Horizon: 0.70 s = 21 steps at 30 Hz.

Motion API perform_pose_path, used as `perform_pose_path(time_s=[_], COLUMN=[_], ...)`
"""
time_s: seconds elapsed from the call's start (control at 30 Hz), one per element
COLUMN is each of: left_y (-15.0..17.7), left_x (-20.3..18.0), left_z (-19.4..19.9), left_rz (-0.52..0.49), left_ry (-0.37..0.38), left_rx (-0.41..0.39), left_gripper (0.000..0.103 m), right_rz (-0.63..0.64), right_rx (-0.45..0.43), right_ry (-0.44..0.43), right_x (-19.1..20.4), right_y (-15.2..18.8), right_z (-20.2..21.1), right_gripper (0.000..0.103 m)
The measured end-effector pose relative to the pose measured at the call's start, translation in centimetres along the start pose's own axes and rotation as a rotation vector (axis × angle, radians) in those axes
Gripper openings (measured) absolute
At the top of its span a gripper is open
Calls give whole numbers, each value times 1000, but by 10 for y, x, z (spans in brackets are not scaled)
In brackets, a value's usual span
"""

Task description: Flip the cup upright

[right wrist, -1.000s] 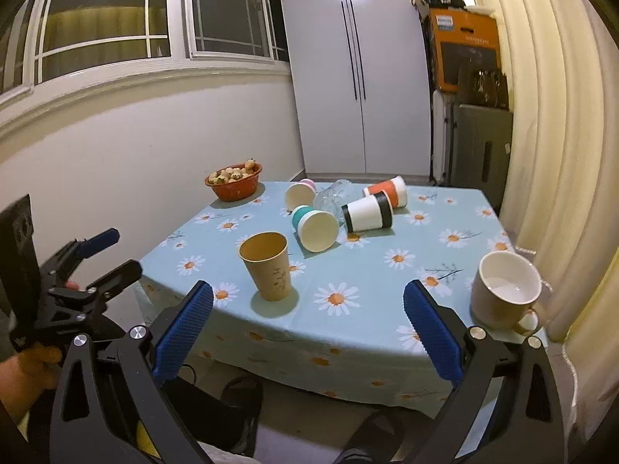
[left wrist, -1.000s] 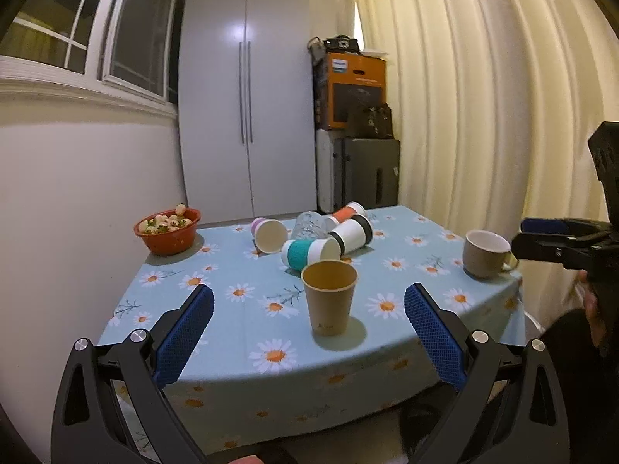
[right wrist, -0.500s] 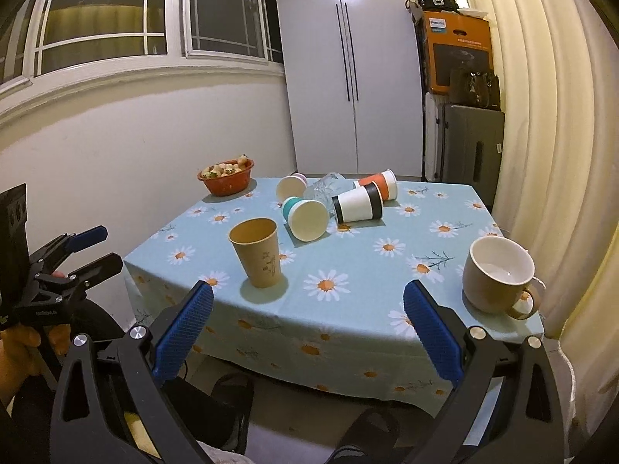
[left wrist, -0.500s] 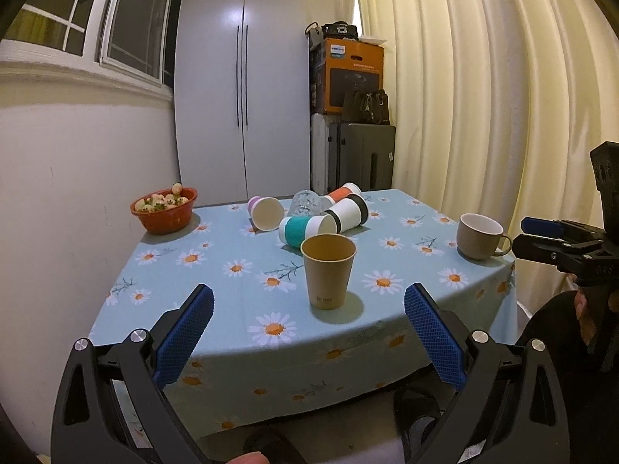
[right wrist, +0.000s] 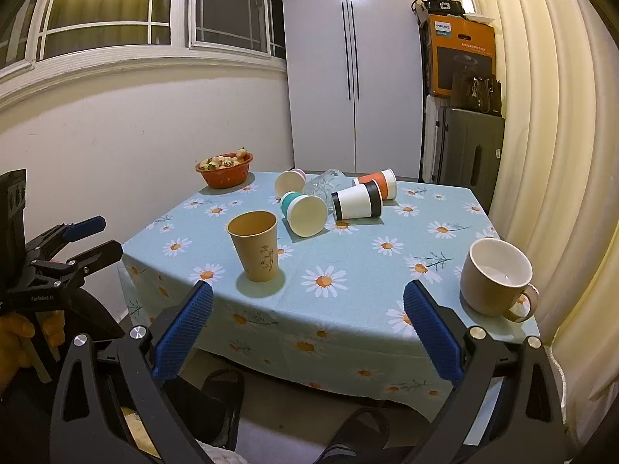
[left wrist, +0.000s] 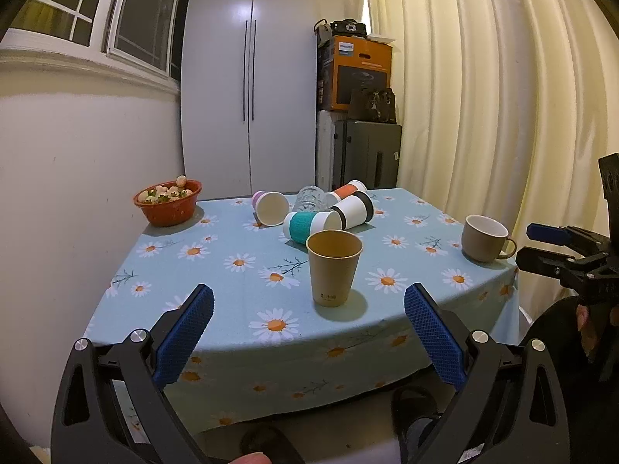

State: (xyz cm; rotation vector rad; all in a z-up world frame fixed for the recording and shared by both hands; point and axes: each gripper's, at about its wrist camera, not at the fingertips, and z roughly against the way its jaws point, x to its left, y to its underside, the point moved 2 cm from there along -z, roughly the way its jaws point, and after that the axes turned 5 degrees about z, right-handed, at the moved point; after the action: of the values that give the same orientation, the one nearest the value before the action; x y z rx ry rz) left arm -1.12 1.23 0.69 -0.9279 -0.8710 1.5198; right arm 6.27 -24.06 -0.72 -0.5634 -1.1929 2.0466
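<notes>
Nearest the cameras, the left gripper (left wrist: 308, 326) and the right gripper (right wrist: 308, 323) both hang short of the table's front edge, jaws spread wide with nothing between the blue ribbed pads (left wrist: 185, 338). The table, covered in a light blue cloth printed with daisies (left wrist: 240, 309), carries everything else. Closest to its front edge stands the brown paper cup (left wrist: 334, 266), upright with its mouth up, apart from both grippers. Right of that cup, by the table's right edge, sits a beige ceramic mug with a handle (left wrist: 485, 237), also upright. Behind the brown paper cup lies a cluster of tipped cups: a white paper cup with a teal sleeve (left wrist: 311, 225) just behind it, then a white cup with a black band (left wrist: 354, 208), a white cup with a pink base (left wrist: 271, 207), a clear glass tumbler (left wrist: 309, 198) and an orange-sleeved cup (left wrist: 348, 190), all on their sides and crowded together. Far left of the cluster, at the table's back left corner, rests a red plastic bowl heaped with small pale round items (left wrist: 168, 203)
</notes>
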Motion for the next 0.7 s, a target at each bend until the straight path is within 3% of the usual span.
perform_pose_path(time_s=[0.7], left_y=[1], left_x=[-5], left_z=[-5], left_rz=[-15], left_ry=[2], left_rx=[17], left_gripper=[97], right_rz=[29], right_rx=[20], right_ry=[19], right_x=[2], right_y=[3], right_z=[-5], right_gripper=[98])
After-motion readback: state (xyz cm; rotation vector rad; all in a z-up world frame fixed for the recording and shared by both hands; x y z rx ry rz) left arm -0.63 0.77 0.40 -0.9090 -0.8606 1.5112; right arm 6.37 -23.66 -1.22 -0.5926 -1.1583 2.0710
